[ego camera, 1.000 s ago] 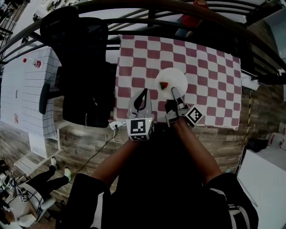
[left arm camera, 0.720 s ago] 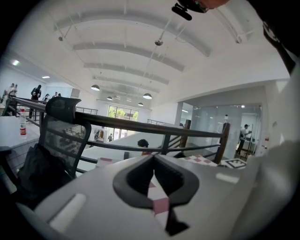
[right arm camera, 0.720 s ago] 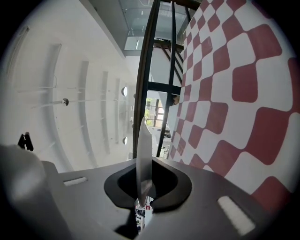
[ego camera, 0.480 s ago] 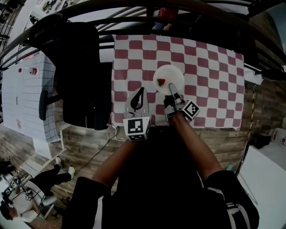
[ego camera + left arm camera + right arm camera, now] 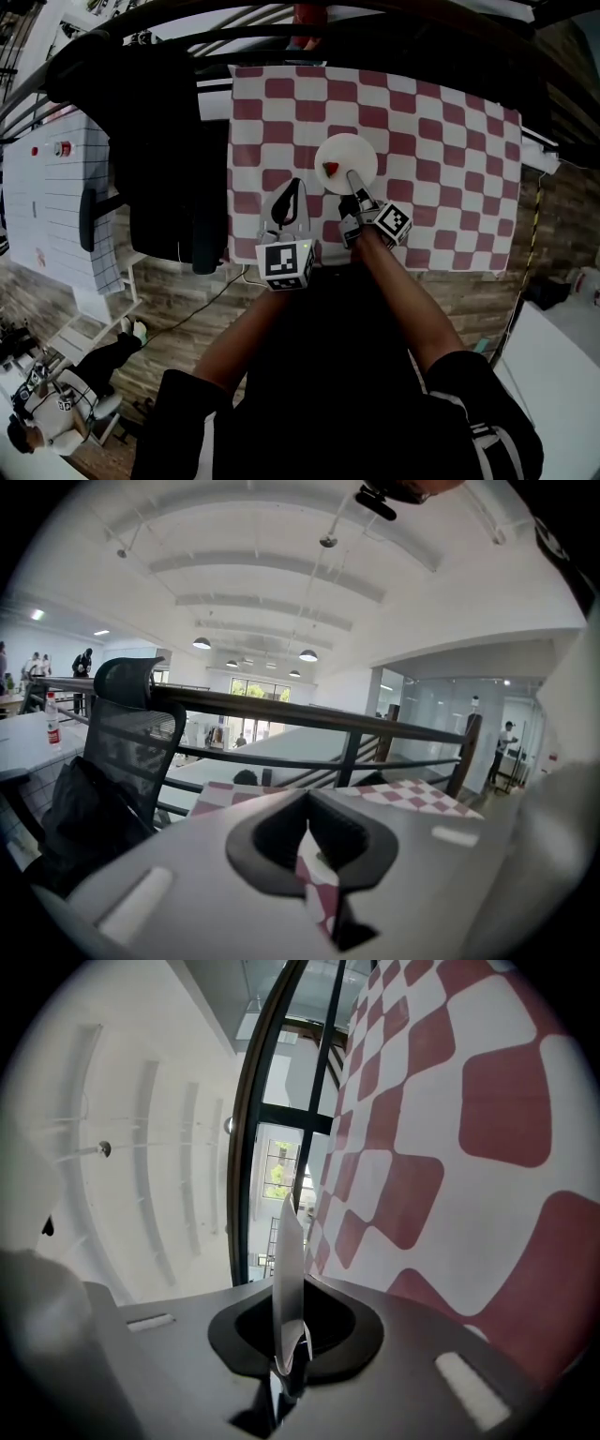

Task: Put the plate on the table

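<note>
R gripper (image 5: 353, 178): jaws clamped on near rim of white plate (image 5: 349, 155). In right gripper view (image 5: 284, 1377) the plate (image 5: 289, 1260) shows edge-on, a thin pale blade pinched between the pads. Marker cube (image 5: 393, 223) sits behind the jaws, forearm running back toward the body.

Plate: round, white, one small red bit (image 5: 330, 169) on its left half. Lies over the table (image 5: 441, 131), near-centre, a little toward the near edge. Table covered w/ red/white checked cloth (image 5: 281, 103); cloth (image 5: 487, 1101) fills the right side of right gripper view, close beside the plate. Can't tell if the plate rests on it or hangs just above.

L gripper (image 5: 296, 185): tips together, nothing held. Sits over the near-left part of the cloth, just left of the plate, not touching it. Left gripper view (image 5: 306, 822) shows only a sliver of checks through the jaw slit.

Further out: black office chair (image 5: 164, 187) draped in dark fabric, left of the table; dark railing (image 5: 309, 714) beyond the far edge; wood-plank floor (image 5: 169, 319) below.
</note>
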Demonstrator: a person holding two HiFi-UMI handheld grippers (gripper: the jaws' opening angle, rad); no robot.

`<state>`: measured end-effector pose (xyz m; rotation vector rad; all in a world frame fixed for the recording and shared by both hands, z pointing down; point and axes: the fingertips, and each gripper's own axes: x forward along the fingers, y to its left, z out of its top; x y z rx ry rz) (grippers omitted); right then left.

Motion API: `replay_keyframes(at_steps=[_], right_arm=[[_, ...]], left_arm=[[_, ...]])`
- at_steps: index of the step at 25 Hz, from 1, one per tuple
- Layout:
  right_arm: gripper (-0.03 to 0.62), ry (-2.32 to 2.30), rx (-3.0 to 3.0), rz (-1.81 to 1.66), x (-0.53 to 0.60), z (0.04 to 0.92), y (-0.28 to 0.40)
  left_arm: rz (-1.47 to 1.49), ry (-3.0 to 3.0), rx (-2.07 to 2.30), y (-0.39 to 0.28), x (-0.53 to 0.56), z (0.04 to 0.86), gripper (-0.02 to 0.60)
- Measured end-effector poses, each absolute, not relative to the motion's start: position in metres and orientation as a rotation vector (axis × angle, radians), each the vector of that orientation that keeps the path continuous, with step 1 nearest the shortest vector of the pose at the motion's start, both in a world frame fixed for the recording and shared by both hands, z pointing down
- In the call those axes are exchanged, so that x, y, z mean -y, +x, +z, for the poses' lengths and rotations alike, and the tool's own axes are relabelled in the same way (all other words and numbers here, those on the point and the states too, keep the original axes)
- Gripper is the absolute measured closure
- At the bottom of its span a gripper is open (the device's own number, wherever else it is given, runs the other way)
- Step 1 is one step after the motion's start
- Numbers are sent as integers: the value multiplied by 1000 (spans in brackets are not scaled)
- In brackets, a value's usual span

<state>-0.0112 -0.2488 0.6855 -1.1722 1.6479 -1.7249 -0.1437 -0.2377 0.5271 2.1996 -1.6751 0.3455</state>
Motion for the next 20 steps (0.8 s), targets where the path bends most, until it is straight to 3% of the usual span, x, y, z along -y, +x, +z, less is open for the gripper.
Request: replay_keyframes(at_steps=[20], right_arm=[[585, -1150, -1596, -1842, 254, 746, -11]], left_arm=[[429, 2141, 1642, -143, 251, 557, 572]])
